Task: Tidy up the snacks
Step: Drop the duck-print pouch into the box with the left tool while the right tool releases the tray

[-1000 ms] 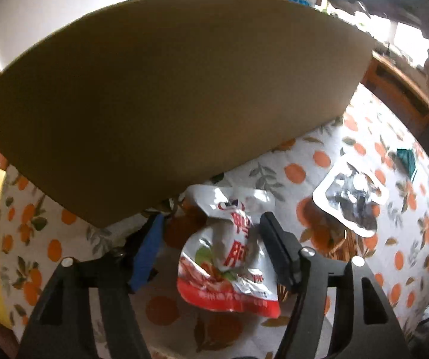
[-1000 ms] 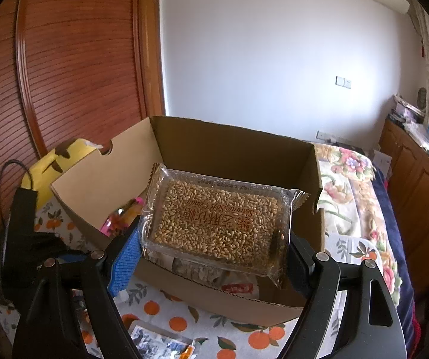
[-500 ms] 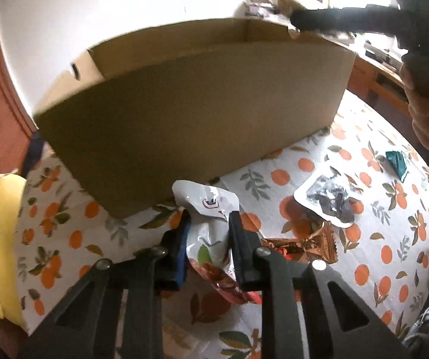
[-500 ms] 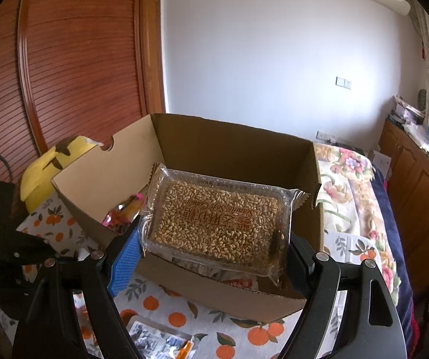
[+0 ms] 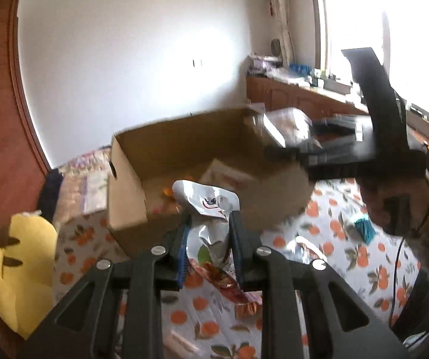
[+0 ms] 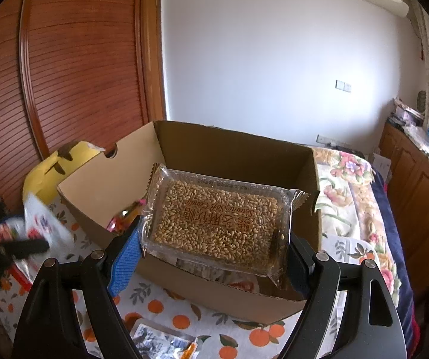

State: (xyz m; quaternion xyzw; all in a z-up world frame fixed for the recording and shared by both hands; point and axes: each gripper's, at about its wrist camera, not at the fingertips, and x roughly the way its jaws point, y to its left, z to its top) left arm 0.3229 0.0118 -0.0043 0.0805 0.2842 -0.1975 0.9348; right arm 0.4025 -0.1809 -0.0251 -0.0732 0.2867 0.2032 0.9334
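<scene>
The left gripper (image 5: 209, 233) is pinching a crumpled white-and-red foil snack pouch (image 5: 210, 227) tight between its jaws, holding it clear of the orange-print tablecloth (image 5: 328, 257) just before the open brown cardboard box (image 6: 238, 155). The right gripper (image 6: 213, 252) is clamping a clear plastic tray of sesame soft candy (image 6: 218, 220) by its short ends, jaws spread wide, above the box's near wall. A flat silver snack packet (image 6: 160, 341) is lying on the cloth below.
</scene>
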